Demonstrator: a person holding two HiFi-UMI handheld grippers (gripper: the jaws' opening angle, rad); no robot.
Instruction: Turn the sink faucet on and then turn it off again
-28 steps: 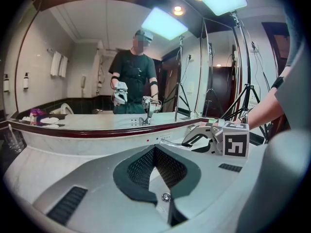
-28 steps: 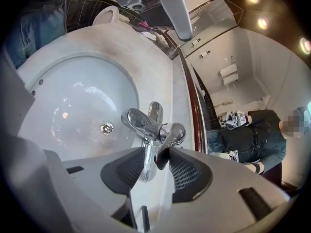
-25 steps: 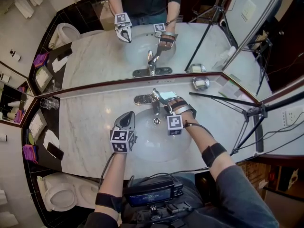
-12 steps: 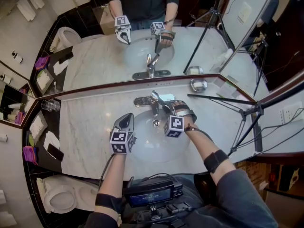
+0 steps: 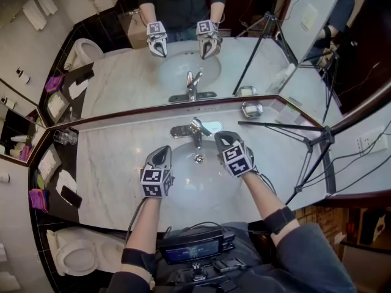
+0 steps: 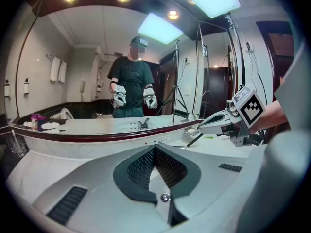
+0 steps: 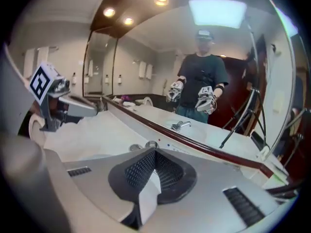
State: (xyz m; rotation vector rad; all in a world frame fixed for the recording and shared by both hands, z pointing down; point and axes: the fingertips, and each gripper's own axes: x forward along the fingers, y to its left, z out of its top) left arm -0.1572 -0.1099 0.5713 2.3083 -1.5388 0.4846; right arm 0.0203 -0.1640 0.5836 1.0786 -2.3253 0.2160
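Observation:
The chrome faucet (image 5: pixel 194 130) stands at the back of the white sink basin (image 5: pixel 201 185), its lever pointing up to the right. I cannot make out a stream of water. My right gripper (image 5: pixel 219 137) hovers just right of the faucet and clear of the lever. Its jaws have just been closing and are now shut with nothing between them. My left gripper (image 5: pixel 164 149) is shut and empty over the basin's left rim. The right gripper (image 6: pixel 200 128) also shows in the left gripper view, and the left gripper (image 7: pixel 95 111) in the right gripper view.
A wall mirror (image 5: pixel 183 47) rises behind the marble counter (image 5: pixel 110 163) and repeats the scene. A soap dish (image 5: pixel 251 109) and a black tripod leg (image 5: pixel 281 127) lie at the back right. A glass (image 5: pixel 63 133) stands far left, a toilet (image 5: pixel 76 249) below.
My right gripper has come off the faucet lever, risen, rolled so its marker cube faces up, and shut its jaws. The left gripper has stayed where it was.

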